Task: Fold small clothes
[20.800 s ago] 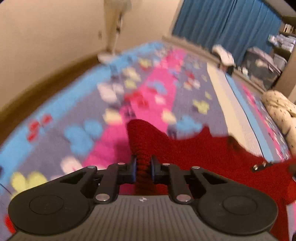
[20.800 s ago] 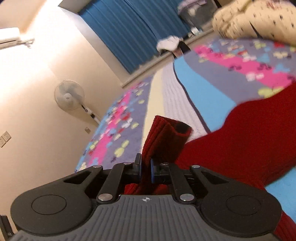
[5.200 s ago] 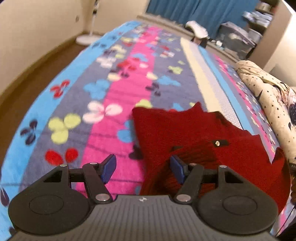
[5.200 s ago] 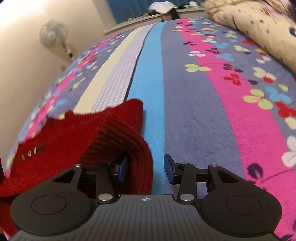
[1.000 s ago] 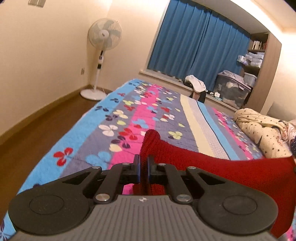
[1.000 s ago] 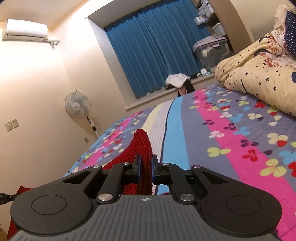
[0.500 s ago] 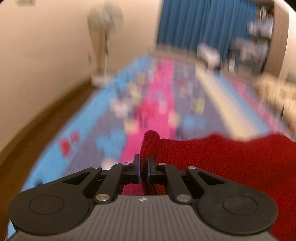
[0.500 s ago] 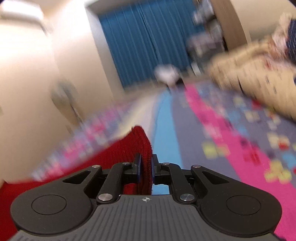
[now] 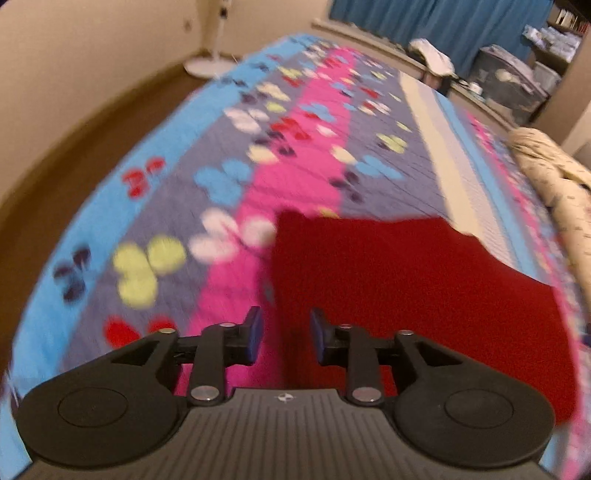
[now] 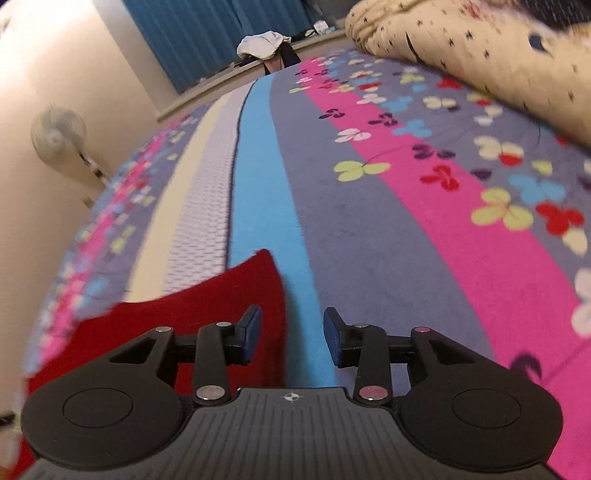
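Observation:
A red knit garment (image 9: pixel 417 280) lies flat on the flowered bedspread (image 9: pixel 192 192). In the left wrist view my left gripper (image 9: pixel 285 336) is open, low over the garment's left edge, which runs between the fingers. In the right wrist view the same red garment (image 10: pixel 192 317) lies at lower left with its right edge and far corner showing. My right gripper (image 10: pixel 291 338) is open, with the garment's right edge just inside the left finger. Neither gripper holds anything.
A star-patterned duvet (image 10: pixel 480 55) is bunched along the bed's right side. A standing fan (image 10: pixel 59 136) is by the wall on the left. Blue curtains (image 9: pixel 443 26), a pile of clothes (image 10: pixel 264 46) and storage boxes (image 9: pixel 506 81) lie beyond the bed's far end.
Both grippers were shut on the garment's edge and held it up. Now both have dropped toward the bed and opened, and the garment lies flat.

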